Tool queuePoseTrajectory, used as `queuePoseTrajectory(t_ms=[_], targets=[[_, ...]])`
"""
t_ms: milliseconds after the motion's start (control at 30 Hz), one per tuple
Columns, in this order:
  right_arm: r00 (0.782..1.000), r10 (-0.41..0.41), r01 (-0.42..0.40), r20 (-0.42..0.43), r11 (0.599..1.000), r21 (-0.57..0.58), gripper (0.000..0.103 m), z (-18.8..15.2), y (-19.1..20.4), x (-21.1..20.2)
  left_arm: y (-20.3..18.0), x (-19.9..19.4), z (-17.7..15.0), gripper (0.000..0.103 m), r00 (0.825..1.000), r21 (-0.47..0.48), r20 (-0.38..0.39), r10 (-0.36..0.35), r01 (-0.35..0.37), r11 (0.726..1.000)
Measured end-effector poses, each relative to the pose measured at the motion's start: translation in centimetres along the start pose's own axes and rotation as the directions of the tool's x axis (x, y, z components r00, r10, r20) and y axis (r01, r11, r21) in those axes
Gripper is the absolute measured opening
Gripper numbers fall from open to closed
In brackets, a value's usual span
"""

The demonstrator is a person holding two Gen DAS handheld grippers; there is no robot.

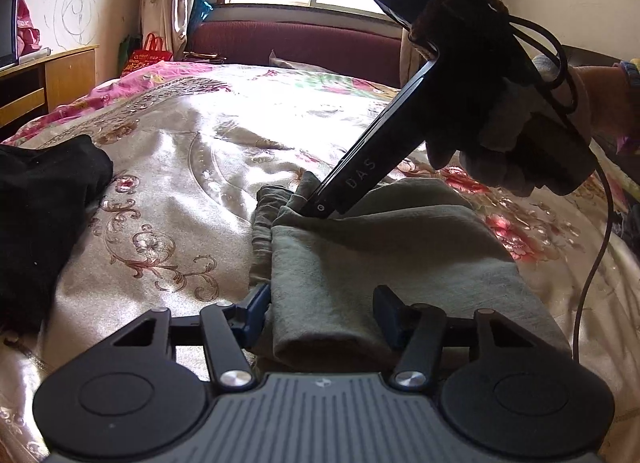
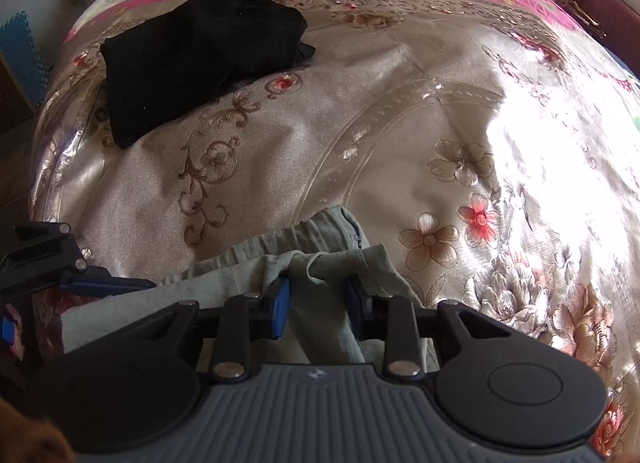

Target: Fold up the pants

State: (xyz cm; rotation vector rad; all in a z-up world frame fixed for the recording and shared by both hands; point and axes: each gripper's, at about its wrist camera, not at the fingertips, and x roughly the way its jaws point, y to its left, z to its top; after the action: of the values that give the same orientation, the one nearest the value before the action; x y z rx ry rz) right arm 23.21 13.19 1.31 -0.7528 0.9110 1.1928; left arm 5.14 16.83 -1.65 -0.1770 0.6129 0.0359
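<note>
Grey-green pants (image 1: 384, 255) lie folded on the floral bedspread (image 1: 168, 191). My left gripper (image 1: 322, 311) straddles their near edge. One blue pad sits at the fold's left side and the other rests on the cloth; the jaws stand wide and the cloth lies flat between them. The right gripper (image 1: 316, 209), in a gloved hand (image 1: 500, 143), points steeply down onto the far corner. In the right wrist view, the right gripper (image 2: 318, 303) stands open over a rumpled ridge of the pants (image 2: 312, 267). A left gripper finger (image 2: 108, 285) shows at the left edge.
A black folded garment (image 1: 40, 215) (image 2: 200, 55) lies on the bed to the left of the pants. A dark red headboard (image 1: 296, 43) and a window stand beyond. A wooden cabinet (image 1: 60, 75) is at the left; a cable (image 1: 592, 263) hangs at the right.
</note>
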Motion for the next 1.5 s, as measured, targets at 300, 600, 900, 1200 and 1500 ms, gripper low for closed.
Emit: queuePoseTrajectory(t_ms=[300, 600, 900, 1200, 1500], targets=[[0.998, -0.060, 0.060, 0.012, 0.998, 0.003, 0.001, 0.9, 1.1, -1.3, 0.3, 0.6, -0.5, 0.069, 0.999, -0.002, -0.033, -0.003, 0.003, 1.000], [0.982, -0.190, 0.186, 0.017, 0.973, 0.134, 0.000, 1.9, -1.8, -1.8, -0.6, 1.1, -1.0, 0.064, 0.999, 0.065, -0.045, 0.027, -0.024, 0.998], [0.977, -0.198, 0.173, 0.086, 0.957, 0.231, 0.010, 2.3, -3.7, -2.8, 0.6, 0.3, -0.6, 0.064, 1.000, -0.009, -0.019, -0.013, 0.013, 1.000], [0.945, -0.297, 0.239, 0.139, 0.914, 0.327, 0.013, -4.1, -2.3, -8.0, 2.0, -2.2, 0.2, 0.064, 0.994, -0.121, 0.104, -0.013, 0.026, 0.992], [0.942, -0.329, 0.247, 0.070, 0.818, 0.520, 0.016, -12.1, -4.5, -7.9, -0.4, 0.4, 0.0, 0.064, 0.998, 0.004, -0.052, -0.023, 0.023, 1.000]])
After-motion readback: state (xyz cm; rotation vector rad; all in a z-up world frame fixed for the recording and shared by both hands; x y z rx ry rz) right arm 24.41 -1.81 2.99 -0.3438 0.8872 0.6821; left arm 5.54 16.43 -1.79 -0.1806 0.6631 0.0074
